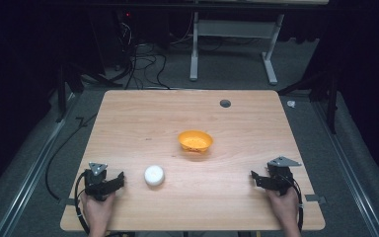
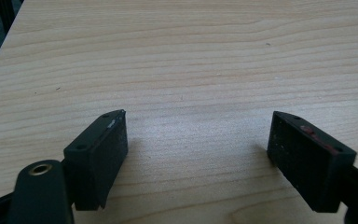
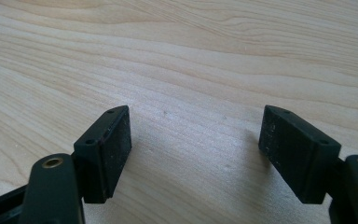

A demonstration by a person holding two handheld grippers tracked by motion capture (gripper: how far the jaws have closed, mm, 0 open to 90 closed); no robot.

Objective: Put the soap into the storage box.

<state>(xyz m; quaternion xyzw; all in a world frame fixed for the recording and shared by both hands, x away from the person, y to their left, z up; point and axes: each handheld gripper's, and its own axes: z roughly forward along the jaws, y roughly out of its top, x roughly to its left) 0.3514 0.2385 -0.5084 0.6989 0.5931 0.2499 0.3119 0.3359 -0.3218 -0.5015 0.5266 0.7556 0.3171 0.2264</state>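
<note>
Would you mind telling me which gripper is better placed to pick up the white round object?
Left, most likely. The left gripper rests just beside the white round object, open and pointing toward it. The right gripper, also open, sits far across the table with bare wood between.

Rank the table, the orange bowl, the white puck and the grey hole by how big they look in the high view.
Largest to smallest:
1. table
2. orange bowl
3. white puck
4. grey hole
The hole lies farther from the camera than the puck, which shrinks it somewhat, yet it still looks plainly smaller.
</note>
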